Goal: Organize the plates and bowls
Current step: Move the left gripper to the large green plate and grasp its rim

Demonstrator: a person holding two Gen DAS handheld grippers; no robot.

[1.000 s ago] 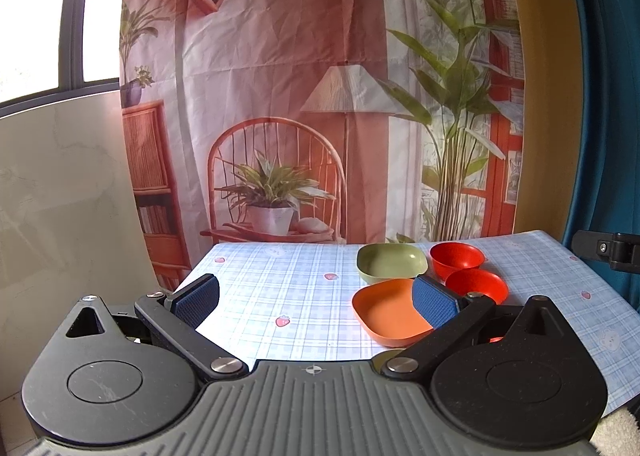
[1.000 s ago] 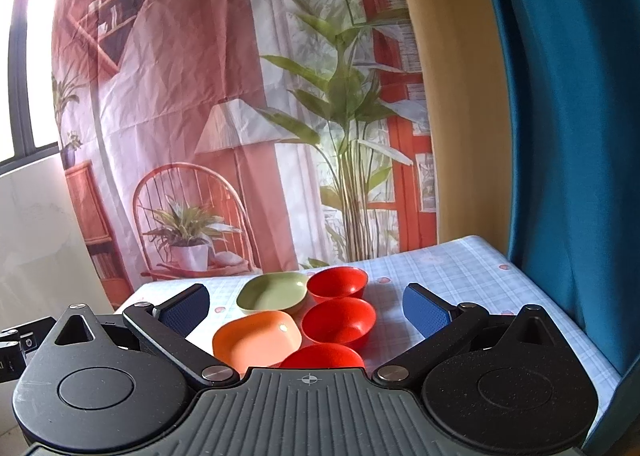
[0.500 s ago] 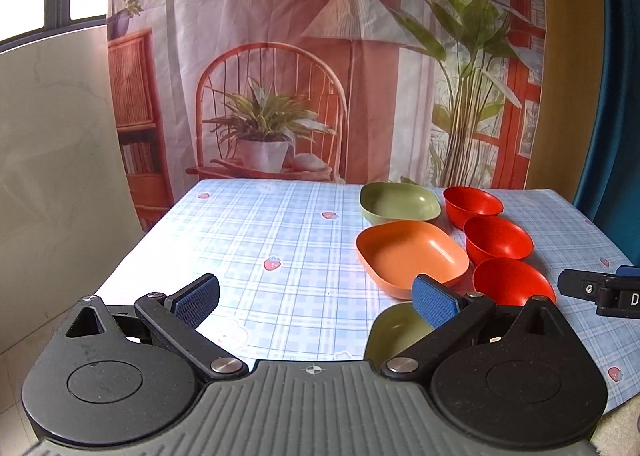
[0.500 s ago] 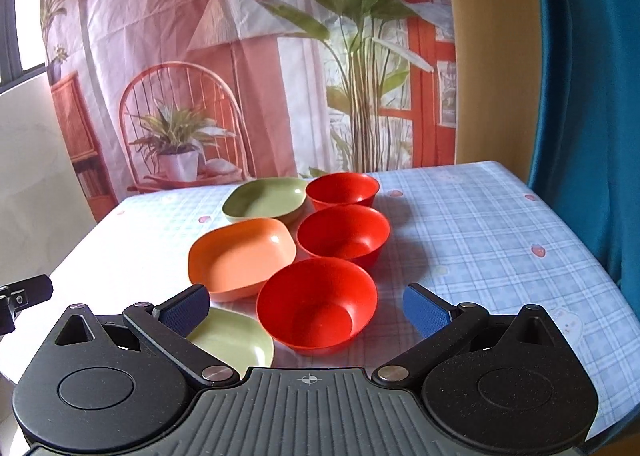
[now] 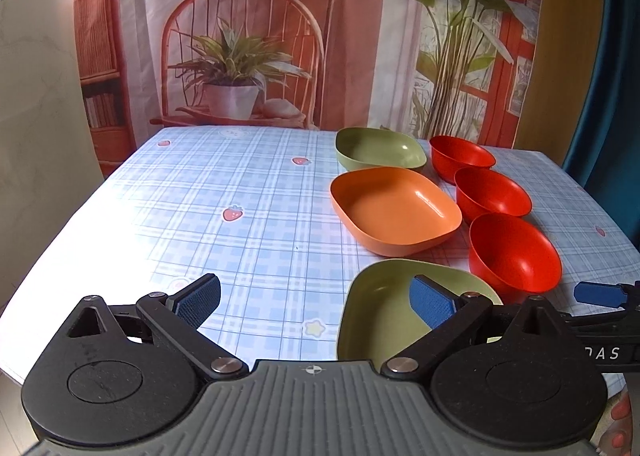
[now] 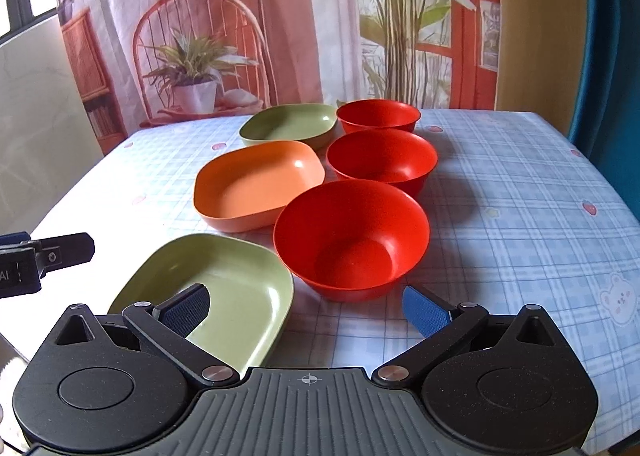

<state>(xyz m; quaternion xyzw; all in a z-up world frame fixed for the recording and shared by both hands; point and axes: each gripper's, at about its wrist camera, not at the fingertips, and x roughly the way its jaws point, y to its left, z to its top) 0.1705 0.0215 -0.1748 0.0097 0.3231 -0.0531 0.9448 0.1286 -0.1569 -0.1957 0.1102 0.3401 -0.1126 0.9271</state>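
Three square plates stand in a column: a near light green plate [image 5: 384, 308] [image 6: 236, 276], an orange plate [image 5: 394, 207] [image 6: 256, 183] and a far green plate [image 5: 378, 149] [image 6: 290, 125]. To their right three red bowls stand in a column: near [image 5: 514, 252] [image 6: 350, 234], middle [image 5: 492, 191] [image 6: 382, 157], far [image 5: 460, 153] [image 6: 378, 115]. My left gripper [image 5: 316, 302] is open and empty above the table's front, its right finger over the near green plate. My right gripper [image 6: 306, 310] is open and empty in front of the near red bowl.
The table [image 5: 240, 215] has a blue plaid cloth with free room on its left half. A printed backdrop [image 5: 280, 35] hangs behind the far edge. A blue curtain [image 6: 612, 55] hangs at the right. The other gripper shows at the frame edge in each view.
Both grippers have moved up and forward over the table and tilted down, so all plates and bowls now show. Both stay open and empty.
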